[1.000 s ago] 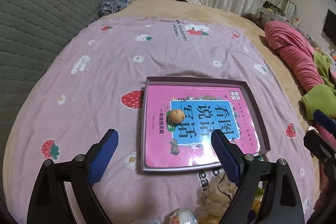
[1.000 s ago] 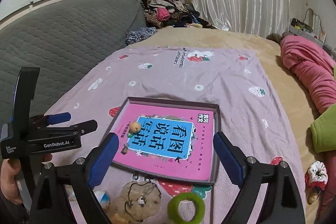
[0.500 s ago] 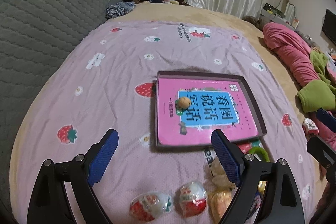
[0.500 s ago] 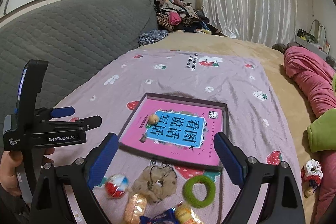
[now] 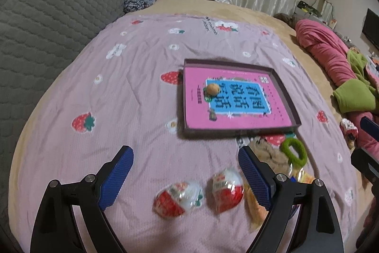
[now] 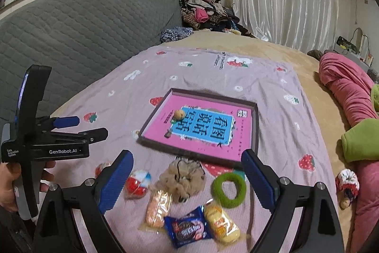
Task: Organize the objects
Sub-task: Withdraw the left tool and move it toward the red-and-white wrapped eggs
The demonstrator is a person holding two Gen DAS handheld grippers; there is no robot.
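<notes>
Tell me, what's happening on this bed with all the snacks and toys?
A person is tidying up with two grabber tools. The left gripper and right gripper are both open and empty, hovering over a pile: egg-shaped treats, a blue cookie packet, a green ring and a tan scrunchie. Beyond them a shallow box holds a pink book with a small ball on it.

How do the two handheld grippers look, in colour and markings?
Both the left gripper and the right gripper have black frames, silver bolts and ridged blue finger pads. In the right wrist view, the left gripper's body shows white "GenRobot.AI" lettering.
</notes>
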